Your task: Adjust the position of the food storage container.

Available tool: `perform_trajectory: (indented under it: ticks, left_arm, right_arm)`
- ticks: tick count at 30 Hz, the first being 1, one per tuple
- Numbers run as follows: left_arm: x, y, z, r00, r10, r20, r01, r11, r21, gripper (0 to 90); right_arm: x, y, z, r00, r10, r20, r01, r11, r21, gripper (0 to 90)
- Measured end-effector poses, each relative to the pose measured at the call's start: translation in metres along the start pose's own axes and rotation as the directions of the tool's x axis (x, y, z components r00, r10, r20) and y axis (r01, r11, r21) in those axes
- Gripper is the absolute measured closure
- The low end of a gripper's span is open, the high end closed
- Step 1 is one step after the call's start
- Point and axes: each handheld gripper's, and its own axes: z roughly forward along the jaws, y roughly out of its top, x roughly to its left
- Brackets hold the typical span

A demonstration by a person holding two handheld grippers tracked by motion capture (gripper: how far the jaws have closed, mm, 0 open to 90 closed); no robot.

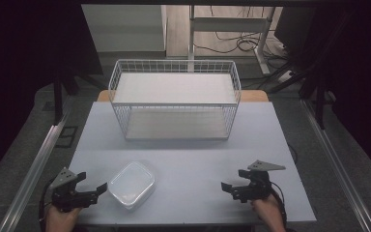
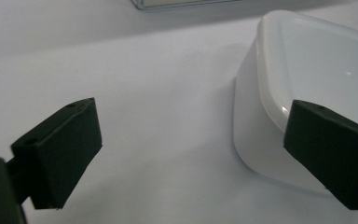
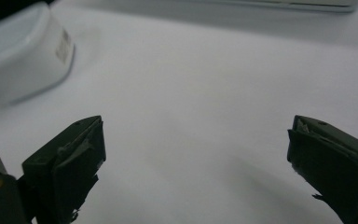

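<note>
Lying just beside the wide-open, empty left tongs [image 1: 98,190]: a white container [image 1: 132,183].

Small label on white plastic container [image 3: 64,44] side – print too blurred to read

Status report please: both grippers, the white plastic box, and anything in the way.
Left gripper open, beside the box, not gripping. Right gripper open, empty, over bare table. Box lies flat near the front edge. Wire basket stands behind; nothing blocks.
</note>
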Motion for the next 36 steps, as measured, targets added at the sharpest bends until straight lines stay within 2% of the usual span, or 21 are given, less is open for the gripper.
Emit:
perform_trajectory:
  ticks: [2, 4, 6, 7, 8, 11, 13, 18, 20, 22, 24, 27, 28, 29, 30, 31, 35, 36]
  left_arm:
    - [0.0, -0.002, -0.001, 0.9999, 0.003, 0.016, -0.003, 1.0, 0.0, 3.9]
    - [0.001, -0.003, -0.003, 0.9998, 0.002, 0.017, -0.002, 1.0, -0.002, 3.9]
    - [0.002, -0.004, -0.005, 0.9998, -0.003, 0.021, 0.003, 1.0, -0.003, 3.9]
    - [0.002, -0.004, -0.006, 0.9997, -0.003, 0.023, 0.003, 1.0, -0.003, 3.9]
    - [0.003, -0.005, -0.007, 0.9996, -0.003, 0.027, 0.003, 1.0, -0.002, 3.9]
    - [0.003, -0.007, -0.008, 0.9992, -0.006, 0.039, 0.005, 0.9999, 0.013, 4.3]
    - [0.002, -0.007, -0.008, 0.9991, -0.004, 0.042, 0.003, 0.9997, 0.022, 4.5]
    - [-0.004, -0.008, -0.008, 0.9993, 0.014, 0.035, -0.016, 0.9989, 0.045, 4.6]
    - [-0.006, -0.009, -0.008, 0.9987, 0.02, 0.046, -0.022, 0.9985, 0.051, 4.2]
    - [-0.009, -0.009, -0.01, 0.9967, 0.015, 0.079, -0.019, 0.9984, 0.054, 4.5]
    - [-0.01, -0.009, -0.011, 0.9961, 0.012, 0.087, -0.016, 0.9985, 0.052, 6.2]
    - [-0.016, -0.009, -0.017, 0.9939, 0.018, 0.109, -0.023, 0.9984, 0.052, 15.7]
    - [-0.019, -0.01, -0.02, 0.9926, 0.03, 0.117, -0.036, 0.9981, 0.05, 26.5]
    - [-0.022, -0.01, -0.021, 0.992, 0.035, 0.122, -0.042, 0.9977, 0.053, 26.5]
    - [-0.024, -0.011, -0.023, 0.9905, 0.044, 0.13, -0.052, 0.997, 0.057, 41.6]
    - [-0.027, -0.011, -0.024, 0.9888, 0.051, 0.14, -0.06, 0.9964, 0.06, 41.6]
    - [-0.037, -0.014, -0.025, 0.9771, 0.082, 0.196, -0.102, 0.99, 0.097, 66.1]
    - [-0.039, -0.014, -0.024, 0.9744, 0.092, 0.205, -0.117, 0.9867, 0.113, 75.4]
  right_arm:
    - [-0.005, -0.002, 0.0, 0.9997, 0.024, 0.005, -0.024, 1.0, -0.017, 3.7]
    - [-0.006, -0.004, 0.002, 0.9997, 0.01, 0.021, -0.01, 1.0, -0.009, 3.8]
    - [-0.001, -0.005, 0.009, 0.9977, -0.048, 0.048, 0.047, 0.999, 0.015, 2.9]
    - [0.001, -0.005, 0.011, 0.9971, -0.067, 0.037, 0.066, 0.998, 0.025, 2.1]
    - [0.001, -0.005, 0.011, 0.9971, -0.067, 0.037, 0.066, 0.998, 0.025, 2.1]
    - [0.005, -0.005, 0.012, 0.9943, -0.105, 0.021, 0.104, 0.994, 0.028, 1.3]
    - [0.005, -0.005, 0.012, 0.9916, -0.123, 0.042, 0.121, 0.992, 0.03, 1.3]
    - [0.004, -0.004, 0.011, 0.9911, -0.116, 0.065, 0.115, 0.993, 0.023, 0.9]
    - [0.004, -0.004, 0.011, 0.9901, -0.119, 0.074, 0.118, 0.993, 0.02, 0.4]
    - [0.005, -0.004, 0.012, 0.9886, -0.124, 0.087, 0.122, 0.992, 0.023, 0.3]
    - [0.005, -0.004, 0.012, 0.9875, -0.127, 0.094, 0.125, 0.992, 0.025, 0.1]
    - [0.006, -0.004, 0.013, 0.9849, -0.136, 0.107, 0.134, 0.991, 0.033, 0.0]
    - [0.006, -0.004, 0.013, 0.9843, -0.138, 0.11, 0.135, 0.99, 0.035, 0.0]
    - [0.006, -0.004, 0.013, 0.9843, -0.138, 0.11, 0.135, 0.99, 0.035, 0.0]
    - [0.007, -0.004, 0.013, 0.9839, -0.139, 0.113, 0.136, 0.99, 0.033, 0.0]
    - [0.007, -0.004, 0.013, 0.9839, -0.139, 0.113, 0.136, 0.99, 0.033, 0.0]
    - [0.007, -0.003, 0.013, 0.9827, -0.141, 0.12, 0.138, 0.99, 0.034, 0.0]
    - [0.007, -0.003, 0.013, 0.9825, -0.141, 0.121, 0.138, 0.99, 0.034, 0.0]
